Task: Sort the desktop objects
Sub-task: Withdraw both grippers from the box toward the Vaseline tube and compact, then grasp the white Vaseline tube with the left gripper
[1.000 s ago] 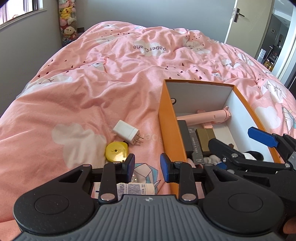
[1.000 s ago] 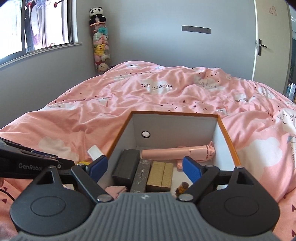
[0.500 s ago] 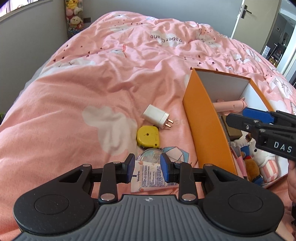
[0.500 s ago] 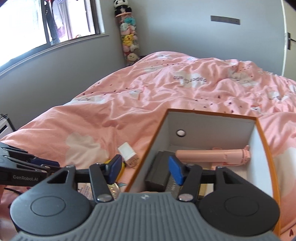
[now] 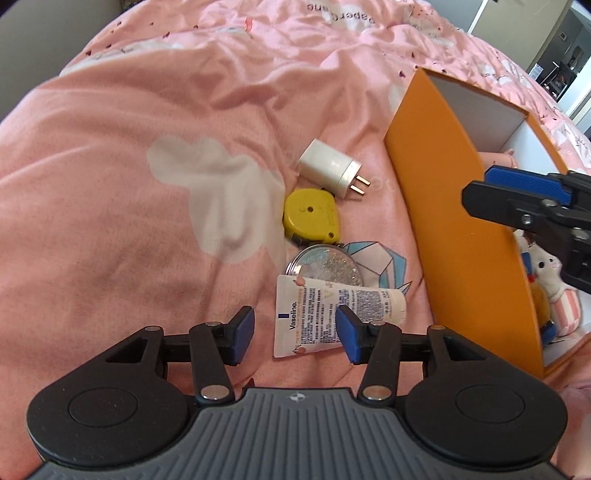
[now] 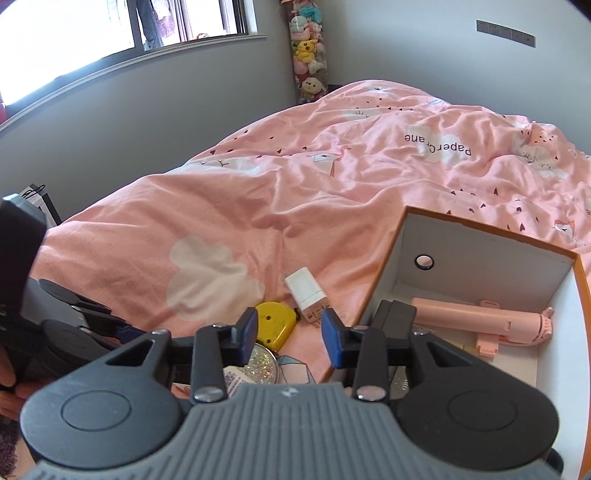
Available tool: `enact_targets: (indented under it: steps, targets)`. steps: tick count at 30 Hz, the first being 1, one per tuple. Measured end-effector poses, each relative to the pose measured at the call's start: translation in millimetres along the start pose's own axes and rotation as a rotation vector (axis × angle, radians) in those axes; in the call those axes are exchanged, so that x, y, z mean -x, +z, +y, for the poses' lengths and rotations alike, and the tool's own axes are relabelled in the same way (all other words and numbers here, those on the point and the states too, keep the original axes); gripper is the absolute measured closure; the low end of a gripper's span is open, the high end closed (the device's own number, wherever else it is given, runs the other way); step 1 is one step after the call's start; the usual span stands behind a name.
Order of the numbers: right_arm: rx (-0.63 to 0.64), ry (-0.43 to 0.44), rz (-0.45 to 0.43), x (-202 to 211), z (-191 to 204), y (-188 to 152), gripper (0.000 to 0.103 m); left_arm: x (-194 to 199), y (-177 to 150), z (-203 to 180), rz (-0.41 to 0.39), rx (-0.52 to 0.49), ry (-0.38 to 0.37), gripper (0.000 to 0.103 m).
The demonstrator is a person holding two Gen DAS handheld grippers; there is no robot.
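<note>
The left gripper [image 5: 295,332] hangs over the Vaseline tube [image 5: 332,314] on the pink bed [image 5: 129,203] – jaws opening, the tube lying between them but not pinched. The right gripper [image 6: 290,338] is closing on nothing, above the orange box [image 6: 376,291] edge. Glitter disc [image 5: 325,264], yellow tape measure [image 5: 310,218] and white charger [image 5: 328,168] lie in a row just beside the box

i get bright daylight from the window [image 6: 129,29], which blows out white. soft shadows fall across the pink duvet [image 5: 129,147]. fisheye bends the edges; everything stays fairly sharp.
</note>
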State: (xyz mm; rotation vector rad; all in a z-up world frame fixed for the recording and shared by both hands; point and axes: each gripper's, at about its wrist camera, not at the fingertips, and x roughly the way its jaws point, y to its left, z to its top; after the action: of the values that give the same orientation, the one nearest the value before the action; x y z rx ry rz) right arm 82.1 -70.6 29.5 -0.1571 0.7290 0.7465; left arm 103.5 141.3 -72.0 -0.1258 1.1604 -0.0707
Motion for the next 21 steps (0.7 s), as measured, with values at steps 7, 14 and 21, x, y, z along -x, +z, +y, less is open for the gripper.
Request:
enact_targets:
  steps: [7, 14, 21]
  targets:
    - [0.009, -0.007, 0.022, -9, 1, -1, 0.062, -24, 3, -5, 0.035, 0.013, -0.049, 0.044]
    - [-0.003, -0.004, 0.043, -15, -3, -3, 0.062, -28, 3, -4, 0.024, 0.041, -0.057, 0.065]
    - [0.000, -0.001, 0.044, -16, -2, -3, 0.062, -5, 1, 8, -0.052, 0.116, -0.103, 0.097]
